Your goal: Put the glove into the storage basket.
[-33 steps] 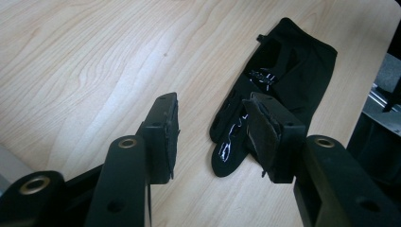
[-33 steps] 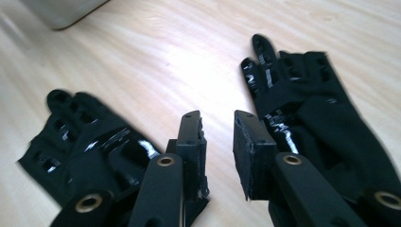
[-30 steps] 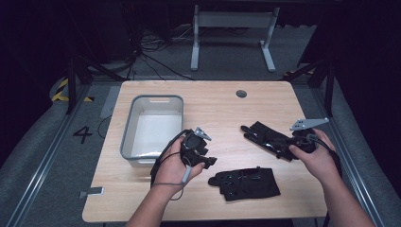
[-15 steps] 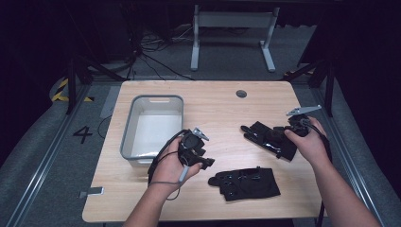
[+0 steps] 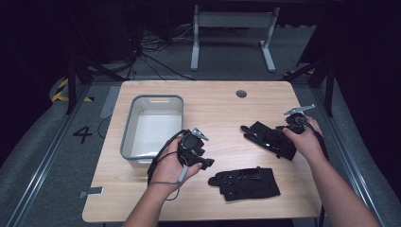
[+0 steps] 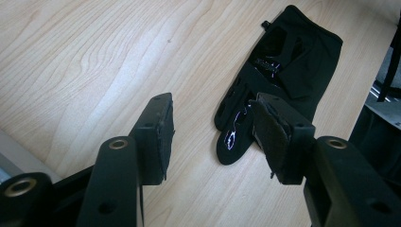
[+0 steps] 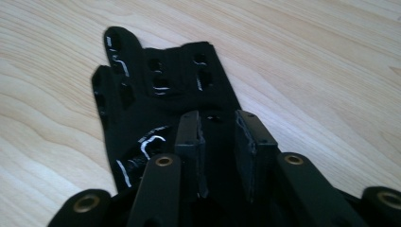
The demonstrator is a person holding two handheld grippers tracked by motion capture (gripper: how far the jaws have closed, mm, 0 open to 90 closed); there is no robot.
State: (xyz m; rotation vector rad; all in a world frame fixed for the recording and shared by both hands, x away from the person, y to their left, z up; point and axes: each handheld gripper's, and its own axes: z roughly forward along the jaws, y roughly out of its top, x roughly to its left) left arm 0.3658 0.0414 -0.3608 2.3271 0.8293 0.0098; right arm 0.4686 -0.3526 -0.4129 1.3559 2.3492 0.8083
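Nearest the person's edge of the pale wooden table (image 5: 213,101), a flat black fabric glove with white markings (image 5: 246,182) lies spread out, its fingers pointing toward the left hand. Just beyond and to its left, the person's left hand holds the left gripper (image 5: 204,163) a little above the tabletop, aimed at that glove. In the left gripper view its jaws stand spread, and they have just been opening; bare wood shows between them. The glove's fingertips (image 6: 279,80) lie just past the far jaw, untouched by either pad.

Farther across the table, on the right, a second black fabric glove with small cut-outs (image 5: 267,137) lies flat at a slant, its fingers pointing toward the table's middle. The right gripper (image 5: 283,137), held in the person's right hand, sits low over the cuff end of it. In the right gripper view this glove (image 7: 156,90) stretches away from the jaws, which stand partly apart over the cuff and have just been opening; whether the pads press the fabric cannot be told.

On the left stands a grey rectangular plastic bin (image 5: 130,137) with a pale floor, well apart from both gloves.
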